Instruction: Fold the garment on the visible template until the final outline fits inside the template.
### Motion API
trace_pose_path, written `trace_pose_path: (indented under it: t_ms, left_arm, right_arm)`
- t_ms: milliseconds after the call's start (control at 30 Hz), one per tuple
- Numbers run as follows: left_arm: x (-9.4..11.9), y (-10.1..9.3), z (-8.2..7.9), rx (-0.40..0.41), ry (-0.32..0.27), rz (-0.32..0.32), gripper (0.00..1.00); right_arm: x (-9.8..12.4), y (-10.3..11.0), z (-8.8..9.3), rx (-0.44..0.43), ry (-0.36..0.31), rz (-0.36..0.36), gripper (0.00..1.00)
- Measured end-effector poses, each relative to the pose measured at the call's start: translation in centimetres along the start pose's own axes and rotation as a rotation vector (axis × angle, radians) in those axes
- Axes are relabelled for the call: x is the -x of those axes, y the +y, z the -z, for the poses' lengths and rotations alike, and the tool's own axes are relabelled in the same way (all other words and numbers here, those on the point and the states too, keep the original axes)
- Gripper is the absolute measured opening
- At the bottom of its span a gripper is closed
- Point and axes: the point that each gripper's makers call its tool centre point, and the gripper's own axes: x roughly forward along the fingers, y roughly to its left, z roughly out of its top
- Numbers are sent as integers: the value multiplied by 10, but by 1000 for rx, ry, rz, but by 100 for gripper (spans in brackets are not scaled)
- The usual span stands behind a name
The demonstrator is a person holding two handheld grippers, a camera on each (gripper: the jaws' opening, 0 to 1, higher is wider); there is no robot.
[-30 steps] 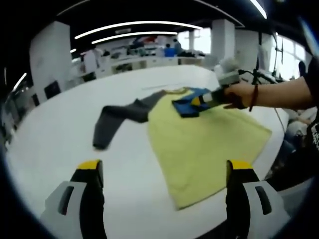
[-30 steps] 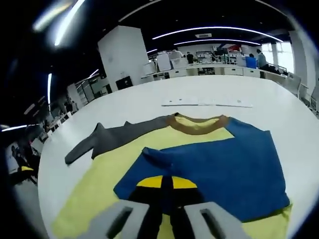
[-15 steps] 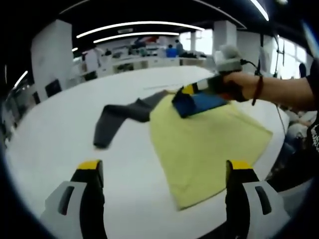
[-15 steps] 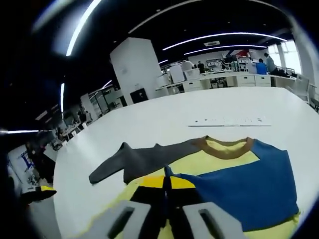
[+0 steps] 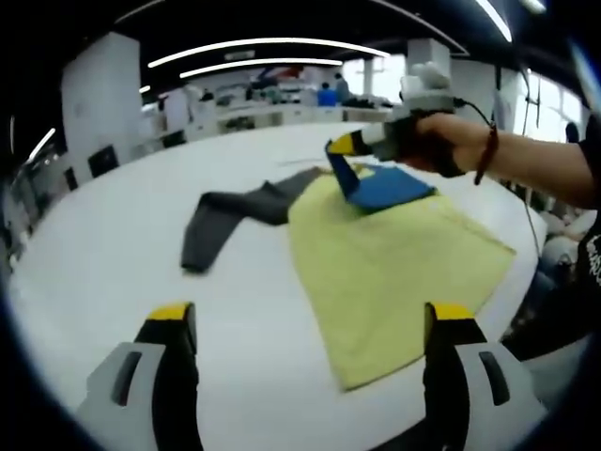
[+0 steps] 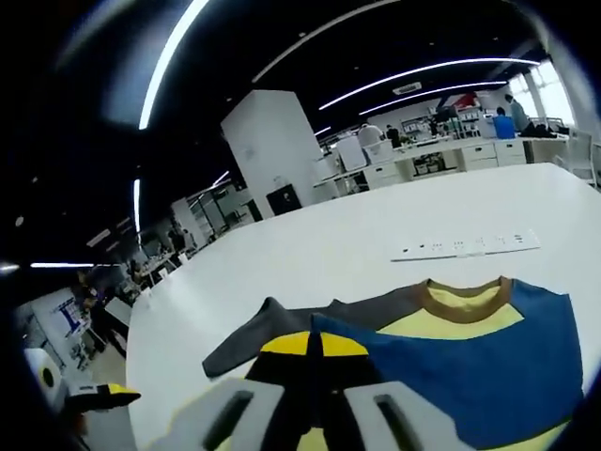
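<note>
Evidently soft and light, the yellow knit garment with one grey sleeve and one blue sleeve (image 5: 385, 263) lies flat on the white round surface (image 5: 103, 254), well ahead of the spread, empty left tool (image 5: 305, 324). Rightward, the right tool (image 5: 340, 146) pinches the blue sleeve's (image 6: 470, 376) cuff edge, a sound hold, lifting it above the body.

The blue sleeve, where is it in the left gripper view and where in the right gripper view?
Left gripper view: the blue sleeve is upper right of centre, lifted off the yellow shirt body by the right gripper.
Right gripper view: it spreads across the lower right, its edge pinched between the shut jaws.
Shared landmark: the grey sleeve lying flat on the white table.
</note>
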Motion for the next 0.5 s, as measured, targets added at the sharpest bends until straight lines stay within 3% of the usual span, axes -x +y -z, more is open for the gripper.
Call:
trace_pose_path:
  t_ms: [500]
  left_arm:
    - [0,3,1,-9,9,-9,96]
  right_arm:
    - [-24,-6,27,-78,76,4,0]
